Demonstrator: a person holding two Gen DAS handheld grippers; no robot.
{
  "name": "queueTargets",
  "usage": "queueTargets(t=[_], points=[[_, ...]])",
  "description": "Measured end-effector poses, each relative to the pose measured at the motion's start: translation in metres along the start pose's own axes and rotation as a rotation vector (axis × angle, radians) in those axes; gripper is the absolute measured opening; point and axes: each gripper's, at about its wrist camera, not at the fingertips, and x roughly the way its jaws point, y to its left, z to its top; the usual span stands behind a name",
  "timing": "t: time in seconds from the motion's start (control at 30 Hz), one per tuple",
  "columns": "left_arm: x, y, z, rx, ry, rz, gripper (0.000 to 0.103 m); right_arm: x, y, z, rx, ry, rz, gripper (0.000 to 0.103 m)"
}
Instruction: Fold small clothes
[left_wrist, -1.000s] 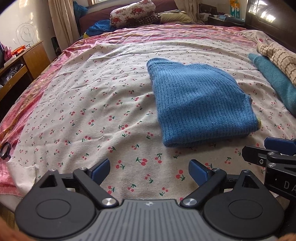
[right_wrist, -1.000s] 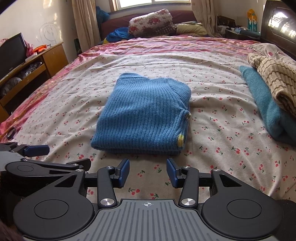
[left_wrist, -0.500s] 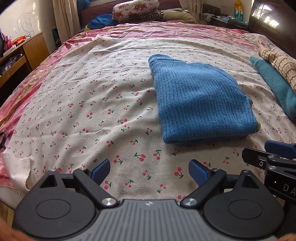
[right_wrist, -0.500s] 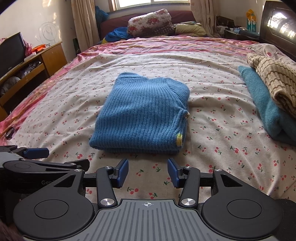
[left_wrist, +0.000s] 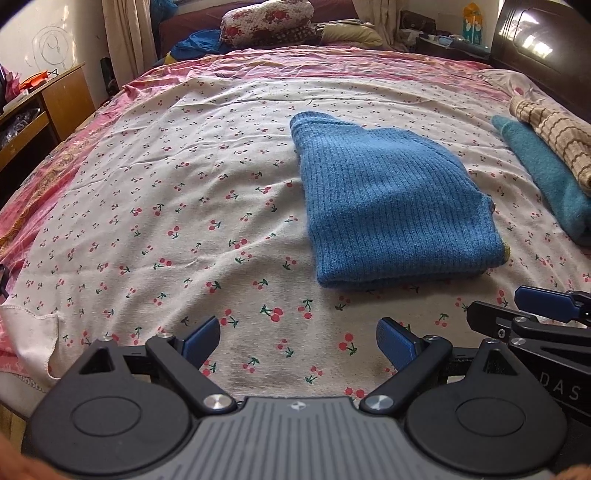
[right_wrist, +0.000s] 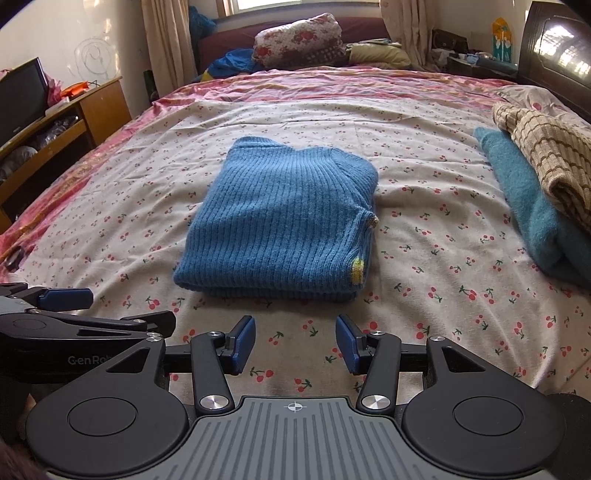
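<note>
Sweater: the blue ribbed knit sweater (right_wrist: 280, 218) lies folded on the cherry-print bed sheet (left_wrist: 166, 229).
Left gripper (left_wrist: 297, 341): fingers apart, holding nothing.
Right gripper (right_wrist: 295, 341): fingers apart, holding nothing.

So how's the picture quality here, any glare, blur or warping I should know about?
Left wrist view: sharp, fisheye bows the bed, glare on the dark headboard. Right wrist view: also sharp, blown-out window, blue sweater evenly lit, dark corners.

The teal garment (right_wrist: 532, 214) and checked cloth (right_wrist: 546, 155) run off the right edge. The sweater's (right_wrist: 280, 218) lower layers are hidden. Nightstand items (right_wrist: 476, 57) are too small to tell.
</note>
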Motion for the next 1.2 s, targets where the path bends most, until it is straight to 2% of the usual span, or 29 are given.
queueTargets(t=[0.77,1.2], points=[[-0.004,-0.001,0.0,0.005,-0.021,0.013,0.097,-0.001,0.002,-0.001,0.002,-0.002,0.001,0.048],[-0.011,-0.004,0.001,0.021,-0.07,0.059,0.097,-0.002,0.004,0.0,-0.007,0.001,0.003,0.048]])
